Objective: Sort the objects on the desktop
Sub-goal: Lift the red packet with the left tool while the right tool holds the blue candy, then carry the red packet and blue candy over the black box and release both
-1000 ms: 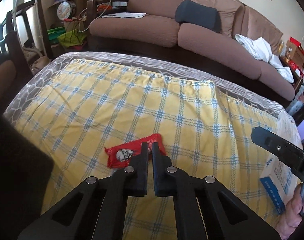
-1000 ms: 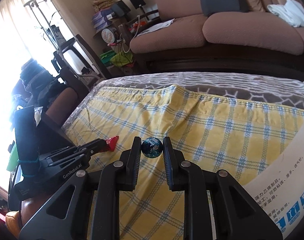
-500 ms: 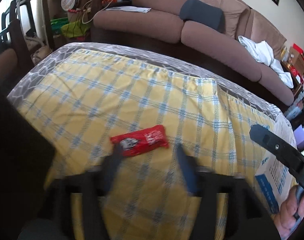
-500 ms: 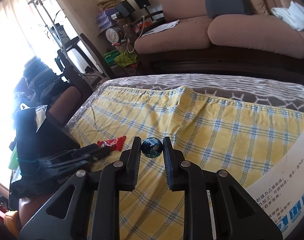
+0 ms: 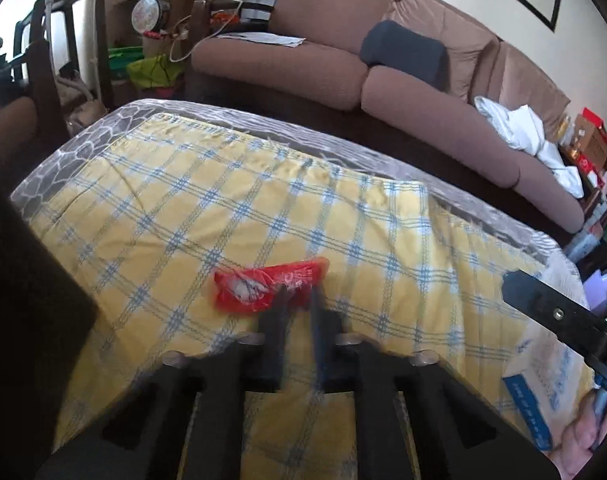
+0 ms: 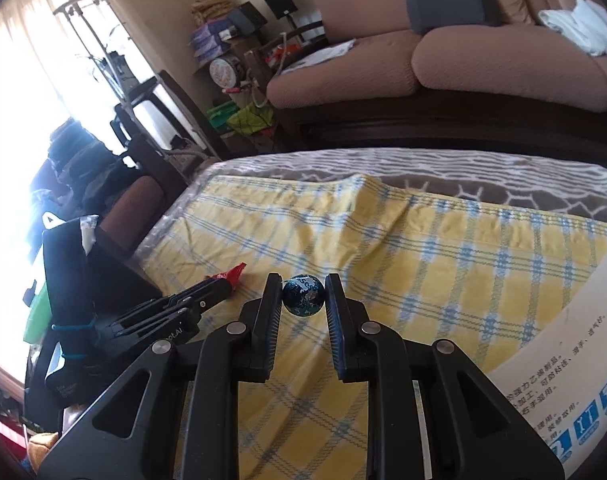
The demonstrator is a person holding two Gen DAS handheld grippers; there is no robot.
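Observation:
A red snack packet [image 5: 263,286] lies on the yellow checked cloth [image 5: 223,200]. My left gripper [image 5: 298,294], blurred, has its fingertips closed together on the packet's near right edge. In the right wrist view the same left gripper [image 6: 223,286] shows at the left, with the packet's red end [image 6: 235,274] sticking out past its tips. My right gripper [image 6: 303,292] is shut on a small blue-green marbled ball [image 6: 303,295], held just above the cloth. One finger of the right gripper [image 5: 543,312] reaches in at the right of the left wrist view.
A white box with blue print [image 6: 563,360] stands at the right edge of the table, beside a person's hand [image 5: 583,436]. A black bag-like object [image 5: 27,320] sits at the left. A brown sofa [image 5: 303,64] runs behind the table.
The left gripper let go of the red packet, opened wide above it, then came back down and closed on it again. The right gripper kept still with the ball.

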